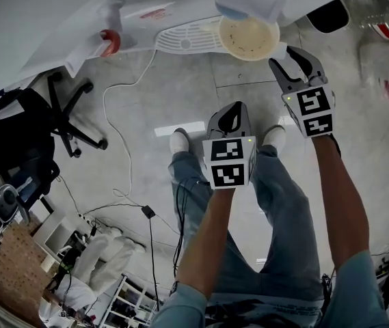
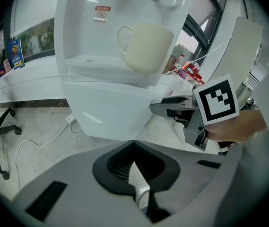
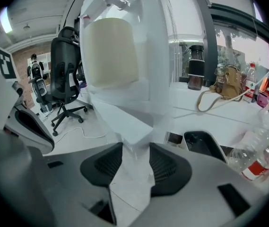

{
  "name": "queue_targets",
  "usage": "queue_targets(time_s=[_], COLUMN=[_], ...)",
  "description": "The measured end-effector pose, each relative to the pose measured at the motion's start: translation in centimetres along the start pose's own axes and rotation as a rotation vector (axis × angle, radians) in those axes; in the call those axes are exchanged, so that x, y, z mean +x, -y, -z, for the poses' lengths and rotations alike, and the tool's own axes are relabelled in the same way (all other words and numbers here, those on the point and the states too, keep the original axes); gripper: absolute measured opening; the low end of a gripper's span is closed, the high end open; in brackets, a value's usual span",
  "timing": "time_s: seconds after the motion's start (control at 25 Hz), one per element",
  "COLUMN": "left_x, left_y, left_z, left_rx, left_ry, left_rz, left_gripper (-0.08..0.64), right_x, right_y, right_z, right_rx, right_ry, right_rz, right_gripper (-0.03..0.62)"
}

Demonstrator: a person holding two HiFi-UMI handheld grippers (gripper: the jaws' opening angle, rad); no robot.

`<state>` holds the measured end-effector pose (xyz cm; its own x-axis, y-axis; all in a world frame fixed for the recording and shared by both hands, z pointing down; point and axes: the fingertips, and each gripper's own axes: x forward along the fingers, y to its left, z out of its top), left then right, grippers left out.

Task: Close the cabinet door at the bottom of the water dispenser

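The white water dispenser (image 1: 180,19) stands at the top of the head view, a cream mug (image 1: 249,38) on its drip tray. Its lower cabinet (image 2: 110,112) fills the middle of the left gripper view; whether the door stands ajar I cannot tell. My right gripper (image 1: 288,57) is open at the cabinet's right front corner (image 3: 129,124), which shows just beyond the jaws with the pads apart from it. My left gripper (image 1: 234,108) hangs shut and empty over the floor, short of the cabinet. The right gripper (image 2: 162,105) also shows in the left gripper view.
A black office chair (image 1: 71,111) stands left of the dispenser, and a white cable (image 1: 122,115) runs across the floor. The person's shoes (image 1: 179,141) are below the grippers. Plastic bottles (image 3: 262,160) and a black bin (image 3: 203,143) lie to the right.
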<state>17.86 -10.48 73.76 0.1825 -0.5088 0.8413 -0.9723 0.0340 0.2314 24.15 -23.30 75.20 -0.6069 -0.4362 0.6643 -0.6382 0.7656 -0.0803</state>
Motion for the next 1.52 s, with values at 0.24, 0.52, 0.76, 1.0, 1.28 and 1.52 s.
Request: queue_targets(time_s=[0.24,0.52,0.76,1.0,1.28,1.52], left_x=[0.6,1.5,1.2,0.5,-0.5,-2.4], left_y=[0.1,-0.1,0.5,0.5,0.0,0.4], left_z=[-1.6,-2.2,-2.8,-2.0,-2.1,-2.5], left_rx=[-0.022,-0.058,-0.067,-0.104,-0.113,-0.138], left_ry=[0.041,0.081,0.130,0.126,0.123,0.130], left_rz=[-0.015,-0.028,-0.028,-0.044,-0.061,-0.058], left_gripper=[0.011,0.011,0.011,0.011,0.011,0.011], right_x=[1.0,2.2,2.5,2.9,3.0,0.4], right_y=[1.8,3.1,3.8,4.1,4.5,2.6], right_z=[-1.2,-2.3,-2.2,-2.6,-2.8,-1.6], right_rx=[-0.008,-0.008,0.005,0.018,0.026,0.050], right_ry=[0.021,0.050,0.051,0.044,0.031,-0.004], right_rz=[0.012,0.016,0.015,0.027,0.038,0.026], right_gripper=[0.178,0.166,0.160,0.155,0.143,0.124])
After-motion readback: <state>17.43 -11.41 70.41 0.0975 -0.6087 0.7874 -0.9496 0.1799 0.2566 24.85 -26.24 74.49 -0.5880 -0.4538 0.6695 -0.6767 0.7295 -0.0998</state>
